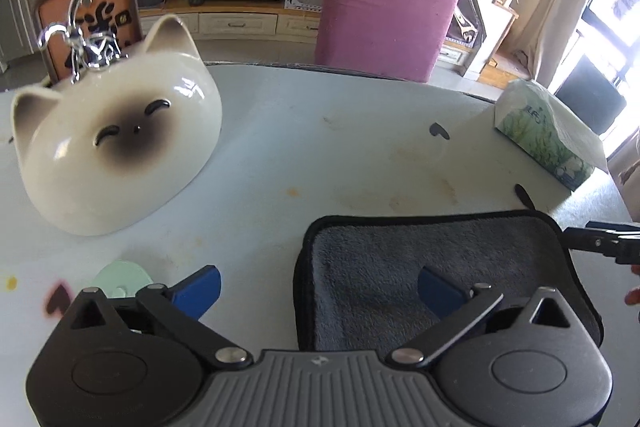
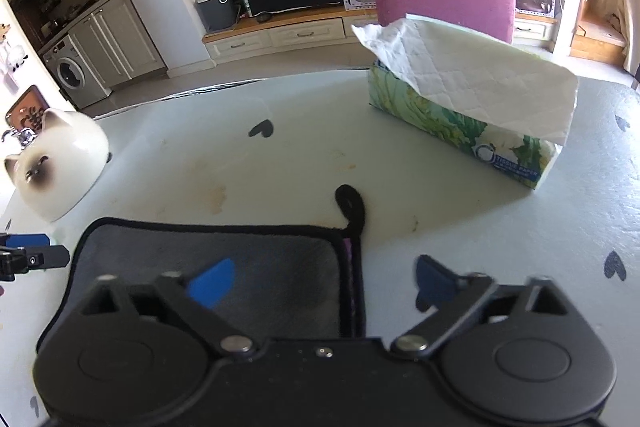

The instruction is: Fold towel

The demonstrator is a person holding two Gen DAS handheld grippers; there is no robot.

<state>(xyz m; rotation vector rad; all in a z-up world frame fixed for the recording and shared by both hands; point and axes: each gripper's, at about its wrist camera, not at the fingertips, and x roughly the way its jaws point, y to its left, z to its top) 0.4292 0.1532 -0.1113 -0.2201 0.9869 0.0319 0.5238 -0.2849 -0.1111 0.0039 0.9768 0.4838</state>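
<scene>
A grey towel (image 1: 420,259) with black edging lies folded flat on the white table; it also shows in the right wrist view (image 2: 240,255), with its black hanging loop (image 2: 352,207) at the far right corner. My left gripper (image 1: 320,291) is open above the towel's left edge, one blue finger over the table and the other over the towel. My right gripper (image 2: 324,283) is open above the towel's right edge. Neither holds anything. The right gripper's tip shows at the towel's right side in the left wrist view (image 1: 600,243).
A white ceramic cat-head holder (image 1: 116,143) stands at the left of the table. A tissue box (image 2: 472,107) stands at the far right. A pink chair (image 1: 384,15) is behind the table's far edge. A pale green disc (image 1: 120,279) lies by the left gripper.
</scene>
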